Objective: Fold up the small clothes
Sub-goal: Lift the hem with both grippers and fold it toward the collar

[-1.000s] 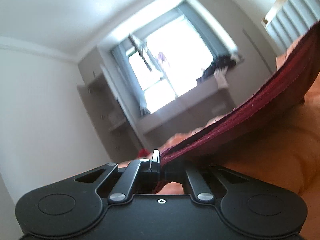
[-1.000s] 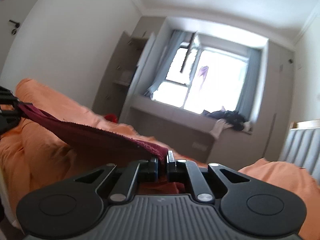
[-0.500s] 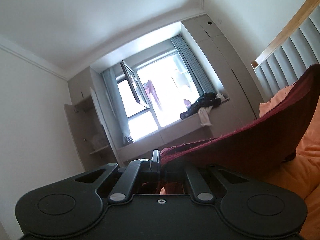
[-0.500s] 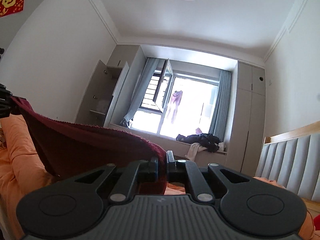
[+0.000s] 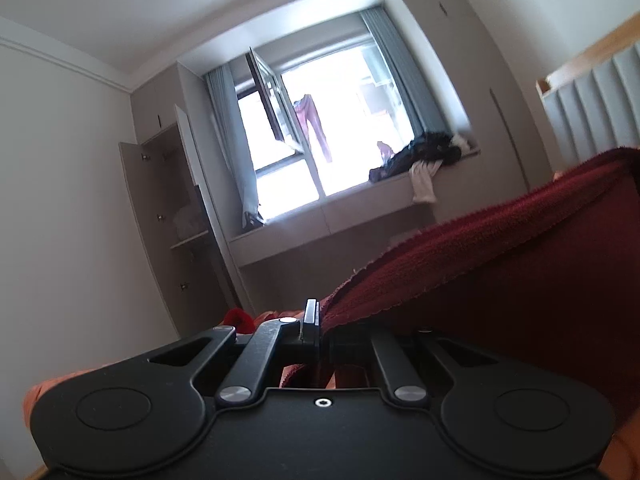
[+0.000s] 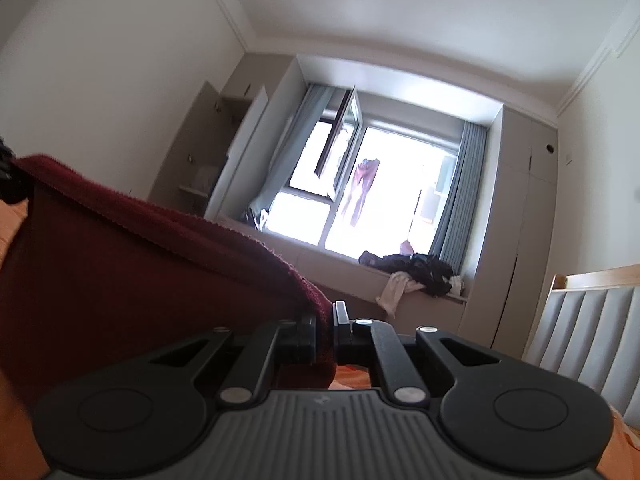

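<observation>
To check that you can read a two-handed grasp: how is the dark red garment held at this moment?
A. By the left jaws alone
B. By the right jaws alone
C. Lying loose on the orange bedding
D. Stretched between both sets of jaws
D: the left gripper and the right gripper each pinch one end of the dark red garment, whose edge spans between them.

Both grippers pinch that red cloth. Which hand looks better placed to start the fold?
Neither clearly: the left gripper and right gripper each clamp a top corner of the cloth, stretched between them.
</observation>
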A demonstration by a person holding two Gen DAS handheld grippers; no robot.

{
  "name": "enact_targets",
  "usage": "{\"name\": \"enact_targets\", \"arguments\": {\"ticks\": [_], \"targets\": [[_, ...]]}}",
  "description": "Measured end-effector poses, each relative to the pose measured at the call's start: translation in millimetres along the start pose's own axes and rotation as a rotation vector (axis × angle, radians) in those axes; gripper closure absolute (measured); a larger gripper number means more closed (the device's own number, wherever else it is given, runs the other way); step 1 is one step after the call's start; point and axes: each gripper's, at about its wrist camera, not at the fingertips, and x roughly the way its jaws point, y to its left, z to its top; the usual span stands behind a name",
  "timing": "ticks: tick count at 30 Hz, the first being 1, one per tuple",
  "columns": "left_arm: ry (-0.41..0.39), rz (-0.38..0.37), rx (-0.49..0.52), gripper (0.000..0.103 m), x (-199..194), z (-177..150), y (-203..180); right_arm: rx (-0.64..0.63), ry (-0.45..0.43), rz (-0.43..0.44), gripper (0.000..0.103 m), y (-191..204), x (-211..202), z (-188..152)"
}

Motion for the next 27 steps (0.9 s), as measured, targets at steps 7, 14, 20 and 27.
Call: {"name": "enact_targets", "arguments": {"ticks": [7, 14, 20, 27], "targets": [[0.139, -0.019, 0.0, 0.099, 99.1, -16.1, -6.2, 0.001, 0.12, 0.028, 0.095, 12.3, 91.1, -33.7], [0.304, -0.034, -0.048, 0.099, 182.0, -50.2, -6.3, 0.0, 0.232, 0.072, 0.095, 33.2, 149.6, -66.9], [0.433, -0.068, -0.102, 0.097, 228.4, -79.8, -4.6, -0.02, 0.32, 0.099, 0.094, 50.0, 174.0, -89.2], [0.519, -0.094, -0.162, 0.074, 251.5, -103.8, 0.6, 0.035, 0.404, 0.133, 0.087, 49.0, 189.2, -104.1]]}}
